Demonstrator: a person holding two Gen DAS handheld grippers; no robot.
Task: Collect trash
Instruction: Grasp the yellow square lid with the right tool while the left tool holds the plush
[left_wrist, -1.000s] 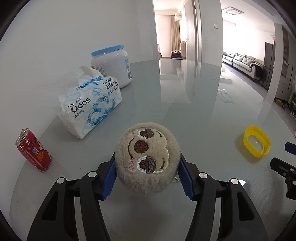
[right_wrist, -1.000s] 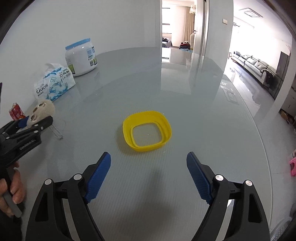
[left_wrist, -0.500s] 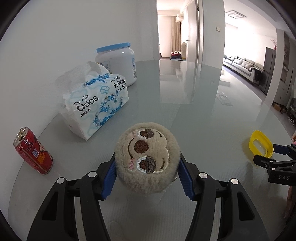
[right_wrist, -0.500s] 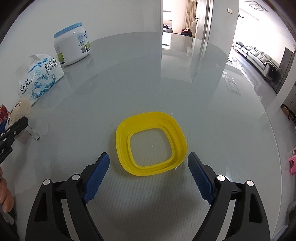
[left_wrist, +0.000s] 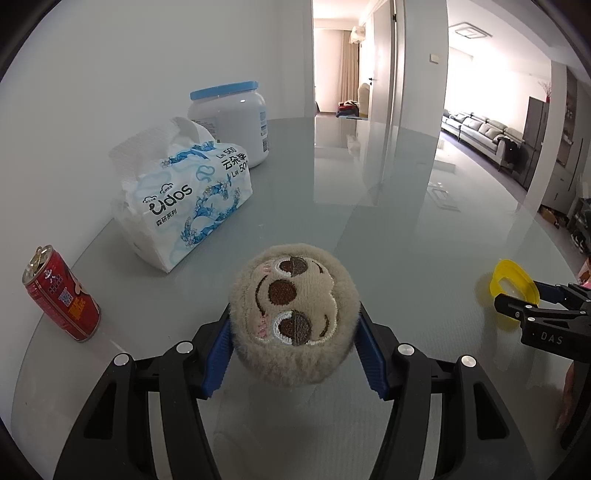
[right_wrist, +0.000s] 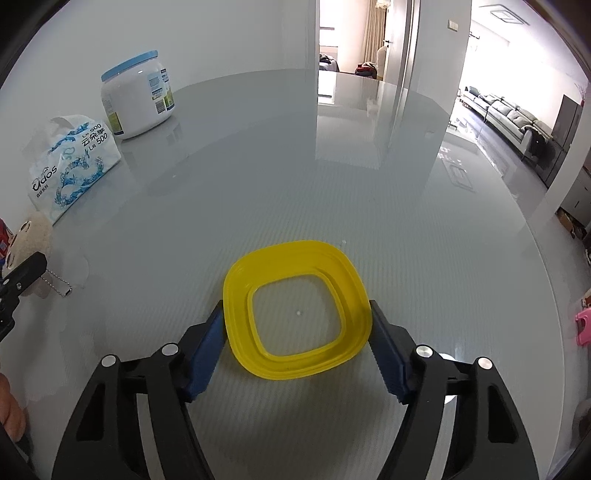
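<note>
A yellow square lid (right_wrist: 295, 310) lies on the grey glass table (right_wrist: 295, 166). My right gripper (right_wrist: 296, 312) straddles it and its jaws are closing, with the blue pads (right_wrist: 207, 347) touching the lid's left and right edges. In the left wrist view the same lid (left_wrist: 511, 280) shows at the far right between the right gripper's fingers. My left gripper (left_wrist: 293, 312) is shut on a round beige plush sloth face (left_wrist: 293, 317), held a little above the table. A red drink can (left_wrist: 61, 295) stands upright at the left near the wall.
A tissue pack (left_wrist: 184, 199) and a white jar with a blue lid (left_wrist: 231, 122) stand by the wall at the back left. The plush's ball chain (right_wrist: 55, 286) hangs onto the table. A person's fingers (right_wrist: 11, 417) show at the lower left. The table's round edge curves off on the right.
My right gripper moved forward and down over the yellow lid, and its jaws narrowed onto the lid's edges. The left gripper kept the plush and stayed about where it was.
</note>
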